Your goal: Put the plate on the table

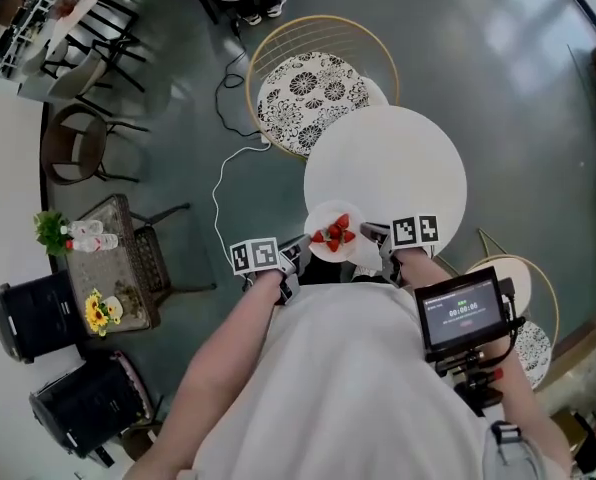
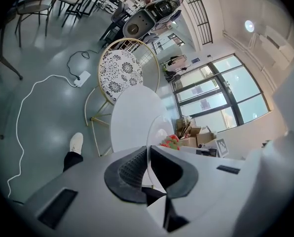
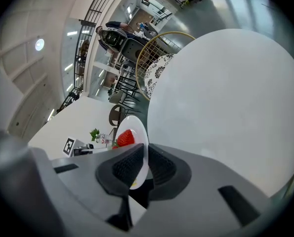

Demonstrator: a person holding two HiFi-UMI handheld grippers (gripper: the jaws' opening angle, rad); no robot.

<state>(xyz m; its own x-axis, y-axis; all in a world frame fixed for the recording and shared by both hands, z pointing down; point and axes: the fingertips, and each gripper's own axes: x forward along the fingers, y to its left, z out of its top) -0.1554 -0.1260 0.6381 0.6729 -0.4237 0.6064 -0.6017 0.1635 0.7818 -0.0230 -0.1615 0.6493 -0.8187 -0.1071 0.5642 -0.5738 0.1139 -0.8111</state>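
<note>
A small white plate (image 1: 334, 233) with strawberries (image 1: 336, 234) on it hangs at the near edge of the round white table (image 1: 398, 163). My left gripper (image 1: 296, 258) is shut on the plate's left rim (image 2: 148, 147), with the strawberries (image 2: 170, 141) showing past the jaws. On the opposite side, my right gripper (image 1: 378, 243) is shut on the right rim (image 3: 142, 152); a red strawberry (image 3: 127, 138) lies on the plate there. The table (image 3: 231, 98) spreads out beyond the right jaws. Whether the plate touches the table cannot be told.
A gold wire chair with a patterned cushion (image 1: 308, 86) stands behind the table. Another round stool (image 1: 523, 303) sits at the right. A white cable (image 1: 223, 183) runs over the floor at the left, near a low table with flowers (image 1: 118, 268). A monitor rig (image 1: 465, 313) is at my chest.
</note>
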